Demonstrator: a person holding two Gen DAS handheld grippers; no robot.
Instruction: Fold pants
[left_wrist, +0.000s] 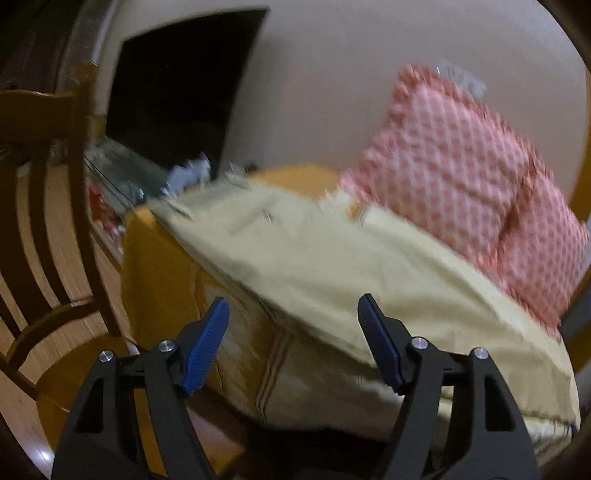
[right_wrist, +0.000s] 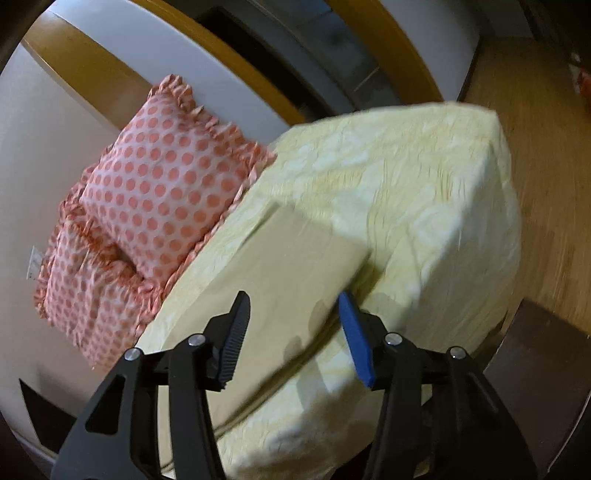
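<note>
Wooden floor (right_wrist: 546, 177), dark chair (left_wrist: 44, 221)

Beige pants (right_wrist: 295, 258) folded into flat rectangle, lying on yellow bed cover.

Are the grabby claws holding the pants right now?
No, nothing is held. The left gripper and right gripper both have open jaws; the folded pants lie on the bed.

A bed, two spotty pillows and a chair

I see a bed with a pale yellow cover (right_wrist: 424, 177). Two pink pillows with red dots (right_wrist: 159, 192) lean on the white wall (left_wrist: 351, 74). A brown wooden chair (left_wrist: 40, 206) stands beside the bed on the wood floor (right_wrist: 546, 155).
</note>
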